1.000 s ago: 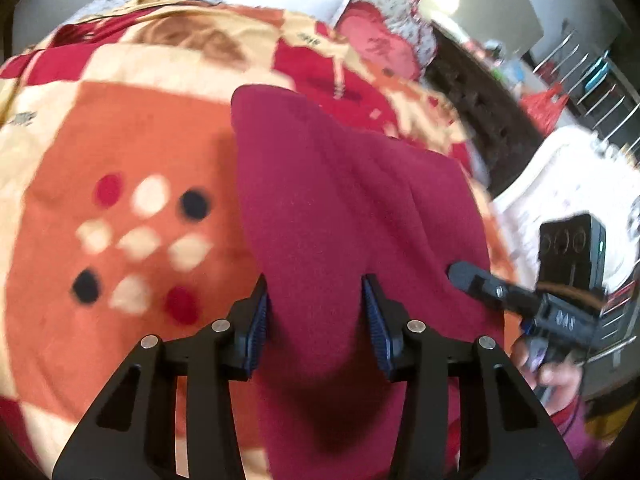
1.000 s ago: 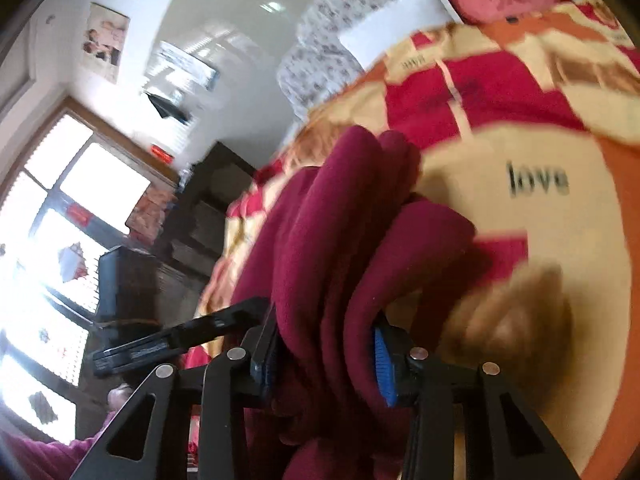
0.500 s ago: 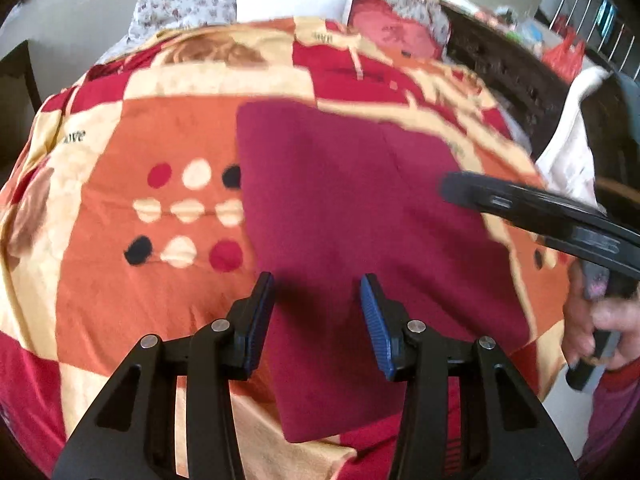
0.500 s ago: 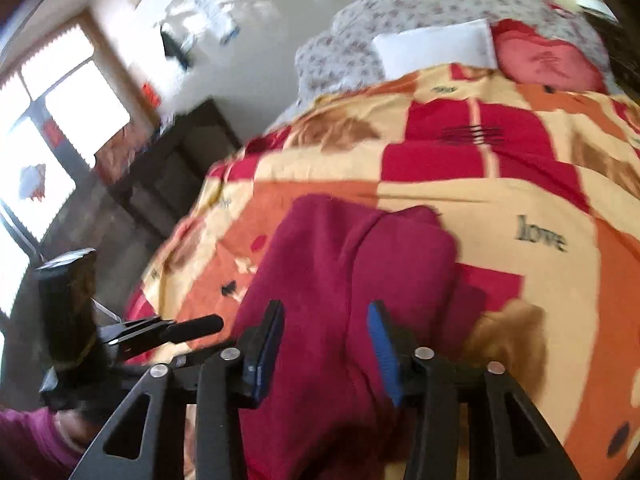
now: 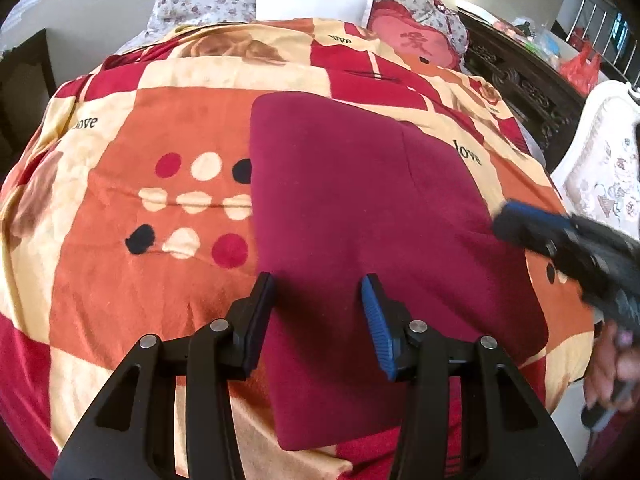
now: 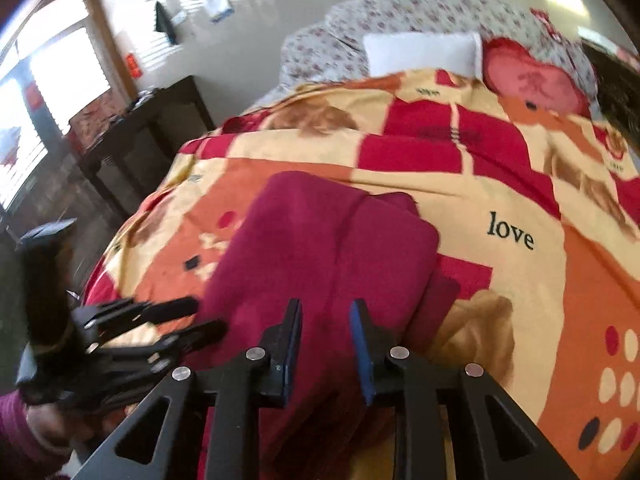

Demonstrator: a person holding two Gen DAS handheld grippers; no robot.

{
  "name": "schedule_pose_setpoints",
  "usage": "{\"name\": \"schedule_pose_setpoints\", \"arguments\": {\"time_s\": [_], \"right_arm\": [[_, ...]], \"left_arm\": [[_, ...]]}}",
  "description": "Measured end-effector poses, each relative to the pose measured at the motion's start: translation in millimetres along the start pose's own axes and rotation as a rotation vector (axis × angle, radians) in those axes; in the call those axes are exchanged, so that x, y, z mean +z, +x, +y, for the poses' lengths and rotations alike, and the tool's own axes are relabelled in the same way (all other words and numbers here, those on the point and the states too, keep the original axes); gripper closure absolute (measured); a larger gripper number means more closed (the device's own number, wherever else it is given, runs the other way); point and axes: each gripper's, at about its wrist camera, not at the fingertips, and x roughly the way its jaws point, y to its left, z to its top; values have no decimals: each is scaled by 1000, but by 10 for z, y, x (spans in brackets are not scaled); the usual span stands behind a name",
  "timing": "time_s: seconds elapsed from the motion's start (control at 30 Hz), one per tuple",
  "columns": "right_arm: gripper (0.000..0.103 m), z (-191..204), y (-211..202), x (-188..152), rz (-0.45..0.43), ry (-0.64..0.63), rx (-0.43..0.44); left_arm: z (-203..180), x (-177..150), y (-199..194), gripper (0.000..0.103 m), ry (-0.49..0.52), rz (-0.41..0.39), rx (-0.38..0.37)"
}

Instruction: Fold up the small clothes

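The left gripper stands open with nothing between its pads; the dark red garment lies flat on the patterned blanket straight ahead of and under its fingers, its near edge partly hidden behind them. To the right the right gripper is parted more narrowly, also empty, over the same garment, whose near portion is cut off beneath it. Seen from the left wrist, the right gripper is blurred.
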Motion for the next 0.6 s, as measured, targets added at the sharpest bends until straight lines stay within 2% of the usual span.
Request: {"name": "schedule_pose_setpoints", "arguments": {"time_s": [0.07,0.17,0.23,0.4,0.5,0.6], "right_arm": [[78,67,19,-129,26,-16,-11],[78,38,175,-339,60,-50,-115],[77,13,202,-423,44,-69,-176],[74,11,-98,-372,-22,11,-121],[56,85,-266,-334,-64,32,-118],[54,199,-374,-317,-94,20,-138]], "left_arm": [[-17,-7,-21,58,5,-3,12],[-27,-14,-55,58,2,-1,22],[-34,-17,-87,58,-2,-2,42],[-63,-28,-221,58,17,-36,86],[-72,-12,-335,58,2,-69,90],[-89,1,-461,58,-13,-103,92]]}}
